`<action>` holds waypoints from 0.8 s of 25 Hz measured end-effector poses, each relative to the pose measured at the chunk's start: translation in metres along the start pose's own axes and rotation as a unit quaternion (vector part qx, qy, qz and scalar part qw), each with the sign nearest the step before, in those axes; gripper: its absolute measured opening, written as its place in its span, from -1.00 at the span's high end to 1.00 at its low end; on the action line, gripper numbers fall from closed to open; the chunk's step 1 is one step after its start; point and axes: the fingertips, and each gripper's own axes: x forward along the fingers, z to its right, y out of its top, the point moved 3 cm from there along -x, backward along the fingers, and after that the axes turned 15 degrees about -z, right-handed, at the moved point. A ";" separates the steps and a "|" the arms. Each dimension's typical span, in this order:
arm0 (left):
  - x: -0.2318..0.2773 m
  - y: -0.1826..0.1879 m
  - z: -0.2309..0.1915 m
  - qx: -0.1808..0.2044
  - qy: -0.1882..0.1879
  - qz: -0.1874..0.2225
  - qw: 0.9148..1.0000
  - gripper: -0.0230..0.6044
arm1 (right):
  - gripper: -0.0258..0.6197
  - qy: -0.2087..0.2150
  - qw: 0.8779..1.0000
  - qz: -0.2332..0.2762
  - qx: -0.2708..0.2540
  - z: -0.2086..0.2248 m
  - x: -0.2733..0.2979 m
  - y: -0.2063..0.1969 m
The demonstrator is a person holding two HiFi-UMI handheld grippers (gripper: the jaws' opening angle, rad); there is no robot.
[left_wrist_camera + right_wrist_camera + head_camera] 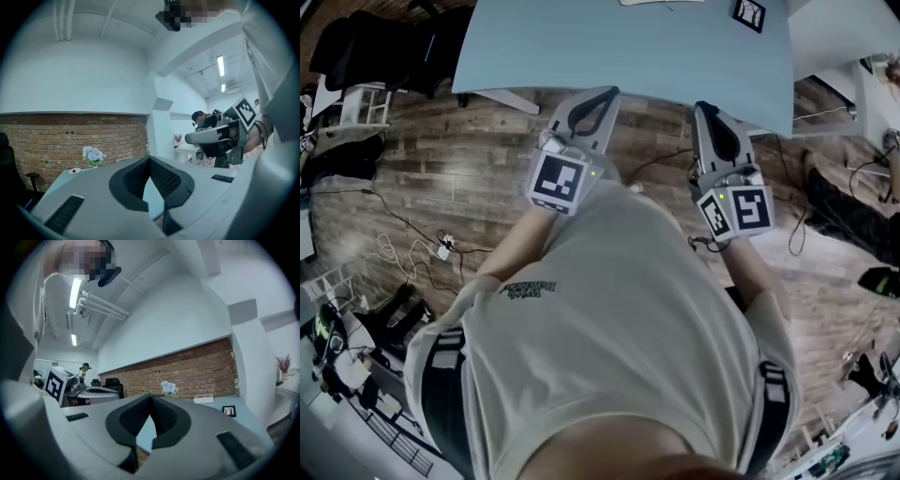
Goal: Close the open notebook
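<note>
I see no open notebook clearly; only a sliver of something white (661, 2) shows at the far edge of the pale blue table (628, 47). My left gripper (607, 93) and right gripper (701, 107) are held side by side in front of the person's chest, just short of the table's near edge. Both point level toward the table. In the left gripper view the left gripper (150, 159) has its tips together with nothing between them. In the right gripper view the right gripper (150, 397) is likewise shut and holds nothing.
On the table stand a small bunch of pale flowers (168, 387), a white box (203, 399), a square marker card (750, 14) and a little dish (74, 171). Cables (412, 239) trail over the wooden floor on the left. A brick wall (197, 369) stands behind the table.
</note>
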 end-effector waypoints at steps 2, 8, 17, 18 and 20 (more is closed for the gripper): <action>0.003 0.003 -0.001 -0.002 0.006 0.004 1.000 0.89 | 0.91 0.005 1.000 -0.006 0.002 0.003 0.001 -0.003; 0.011 0.003 -0.008 -0.003 0.020 0.006 1.000 0.89 | 0.91 0.011 1.000 -0.021 0.016 0.014 0.014 -0.009; 0.037 -0.001 -0.028 0.000 0.011 0.004 1.000 0.89 | 0.91 0.023 0.999 -0.043 0.003 0.020 0.048 -0.005; 0.040 -0.001 -0.032 -0.001 0.009 0.005 1.000 0.89 | 0.91 0.024 0.999 -0.046 0.003 0.022 0.053 -0.004; 0.049 0.000 -0.040 -0.001 0.005 0.003 1.000 0.89 | 0.91 0.022 0.999 -0.047 0.004 0.027 0.063 0.000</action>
